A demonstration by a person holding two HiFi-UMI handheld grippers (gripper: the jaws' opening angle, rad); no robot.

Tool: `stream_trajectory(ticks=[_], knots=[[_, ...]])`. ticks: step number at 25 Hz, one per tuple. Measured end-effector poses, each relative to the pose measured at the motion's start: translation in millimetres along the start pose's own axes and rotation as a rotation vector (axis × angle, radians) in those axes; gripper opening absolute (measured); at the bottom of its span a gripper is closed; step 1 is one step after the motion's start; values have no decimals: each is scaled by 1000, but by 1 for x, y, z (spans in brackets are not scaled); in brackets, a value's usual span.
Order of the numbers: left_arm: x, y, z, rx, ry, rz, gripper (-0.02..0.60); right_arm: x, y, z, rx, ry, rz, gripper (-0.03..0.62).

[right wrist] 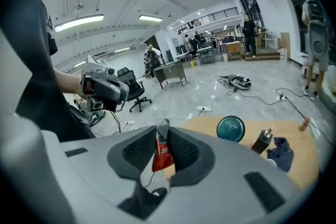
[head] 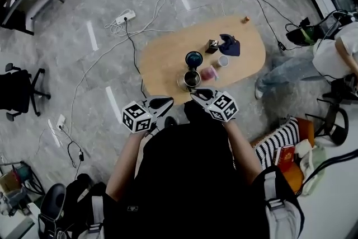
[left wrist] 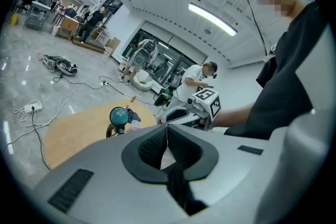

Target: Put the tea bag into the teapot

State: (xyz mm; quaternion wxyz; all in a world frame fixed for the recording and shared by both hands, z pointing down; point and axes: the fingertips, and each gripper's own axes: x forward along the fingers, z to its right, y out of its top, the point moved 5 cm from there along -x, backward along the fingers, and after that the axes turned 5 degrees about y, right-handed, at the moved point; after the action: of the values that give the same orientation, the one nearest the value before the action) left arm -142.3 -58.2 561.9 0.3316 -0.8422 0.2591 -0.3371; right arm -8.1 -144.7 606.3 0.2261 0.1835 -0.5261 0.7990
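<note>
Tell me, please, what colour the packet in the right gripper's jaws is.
The packet is red, silvery on top; right gripper view shows it best.

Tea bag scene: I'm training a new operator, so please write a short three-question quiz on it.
1. True or false: the left tongs hold the tea bag.
2. Which of these lies on the table? A) a blue cloth B) a laptop C) a plate
3. Fill in: the tea bag pinched in the right tongs is ___ in colour.

Key: 1 false (the left tongs are shut and empty); 2 A; 3 red.
</note>
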Motion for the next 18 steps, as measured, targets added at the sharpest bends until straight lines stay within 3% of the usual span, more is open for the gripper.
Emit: stream_trajectory(ticks=[18], knots=[[16,15,-3,-54,92,-8,9,43,-54,71,17,73,-215,80]])
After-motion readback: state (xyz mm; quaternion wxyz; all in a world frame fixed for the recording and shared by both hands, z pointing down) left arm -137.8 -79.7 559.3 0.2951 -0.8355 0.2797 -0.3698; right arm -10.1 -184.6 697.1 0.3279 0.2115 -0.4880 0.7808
